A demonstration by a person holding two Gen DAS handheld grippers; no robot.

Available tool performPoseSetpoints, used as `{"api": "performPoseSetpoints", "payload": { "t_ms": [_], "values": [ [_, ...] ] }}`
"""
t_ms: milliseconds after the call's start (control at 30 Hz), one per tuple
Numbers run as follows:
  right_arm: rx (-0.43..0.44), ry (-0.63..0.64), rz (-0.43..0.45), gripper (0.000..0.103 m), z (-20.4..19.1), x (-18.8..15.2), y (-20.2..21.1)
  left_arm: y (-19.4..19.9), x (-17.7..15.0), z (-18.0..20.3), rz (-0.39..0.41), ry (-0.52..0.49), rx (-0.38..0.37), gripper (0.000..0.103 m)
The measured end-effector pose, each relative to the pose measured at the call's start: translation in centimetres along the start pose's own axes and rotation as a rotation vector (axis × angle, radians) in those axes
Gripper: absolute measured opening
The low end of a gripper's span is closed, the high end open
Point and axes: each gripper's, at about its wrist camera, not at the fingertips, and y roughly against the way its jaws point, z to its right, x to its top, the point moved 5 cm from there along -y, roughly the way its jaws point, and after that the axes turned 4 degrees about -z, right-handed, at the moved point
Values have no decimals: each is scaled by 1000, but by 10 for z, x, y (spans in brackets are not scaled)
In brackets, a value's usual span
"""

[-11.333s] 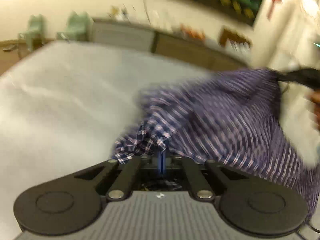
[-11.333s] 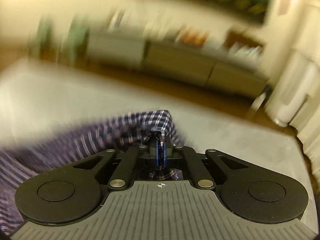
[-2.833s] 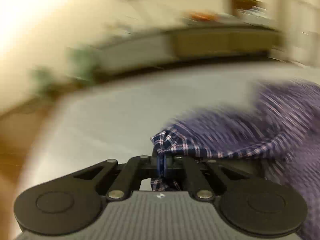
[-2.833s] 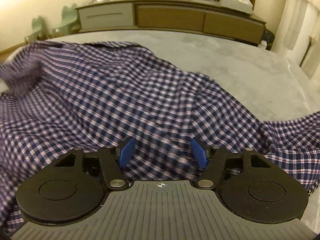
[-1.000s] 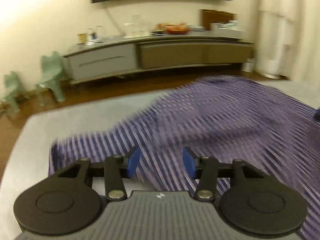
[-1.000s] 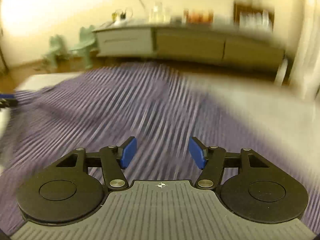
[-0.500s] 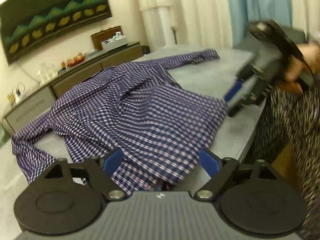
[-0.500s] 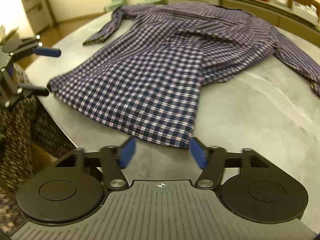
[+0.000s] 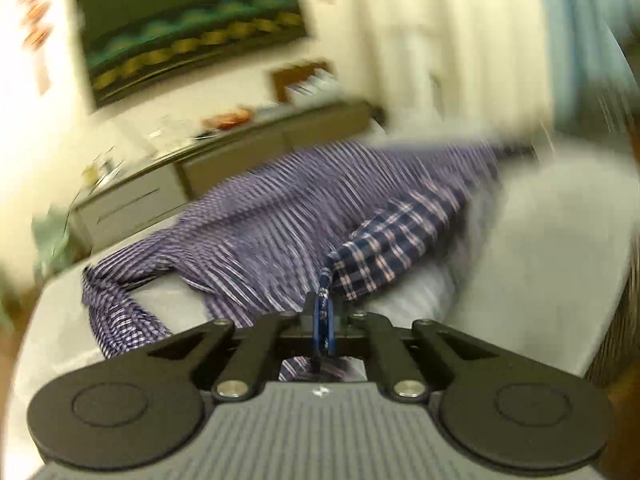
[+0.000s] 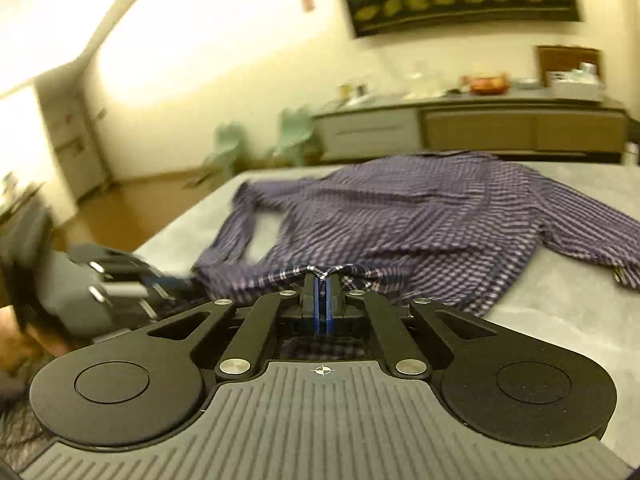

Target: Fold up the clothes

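Both my tools are pinching the hem of the plaid shirt [image 10: 420, 216]: left tool [image 9: 322, 312] and right tool [image 10: 321, 280] pressed together on cloth. The shirt sprawls across the bench [image 10: 560, 312], mid-frame. I judge a fold is under way; next, carry the hem evenly toward the collar.

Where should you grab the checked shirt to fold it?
Best at its near bottom hem, coming in from the table's near edge. The shirt lies spread with that hem closest, thin enough to pinch. Both the right gripper and left gripper are shut on it there.
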Motion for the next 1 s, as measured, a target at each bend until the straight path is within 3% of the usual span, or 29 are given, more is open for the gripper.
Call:
{"api": "performPoseSetpoints", "payload": {
  "t_ms": [33,100,233,300,367,433,467,500,533,600,700,800,867,900,967,1000],
  "values": [
    [-12,-2,-9,21,-3,-5,-5,2,8,-12,15,59,-17,4],
    [-36,-7,-27,49,-9,-15,-16,1,21,-32,37,155,-46,4],
    [-84,-15,-63,63,-21,-35,-37,-4,30,-56,57,270,-72,4],
    [-108,-20,-81,81,-26,-45,-48,-6,32,-66,68,322,-83,4],
    [-132,-24,-99,87,-32,-55,-58,-1,35,-69,90,345,-96,4],
    [-182,55,-120,84,-40,-52,-78,8,37,-68,117,349,-99,4],
    [-224,75,-139,61,-36,-52,-88,12,38,-68,130,351,-98,4],
    [-256,85,-177,9,-27,-52,-95,16,41,-70,143,352,-85,4],
    [-288,95,-215,3,-17,-51,-101,20,43,-72,153,349,-64,4],
    [-336,41,-182,0,11,-35,-79,29,45,-76,168,338,-52,4],
    [-415,91,-23,0,13,4,12,39,41,-58,162,269,-90,5],
    [-510,169,-26,5,16,7,41,28,27,-27,111,159,-79,6],
    [-558,141,-94,20,38,-10,31,8,14,-8,54,105,-48,6],
    [-577,116,-136,21,51,-20,23,-2,8,1,25,79,-33,6],
    [-565,43,-189,18,69,-42,12,-11,-2,15,-6,13,-5,6],
    [-560,22,-209,9,72,-51,7,-12,-6,20,-12,-24,8,6]
  ]
}}
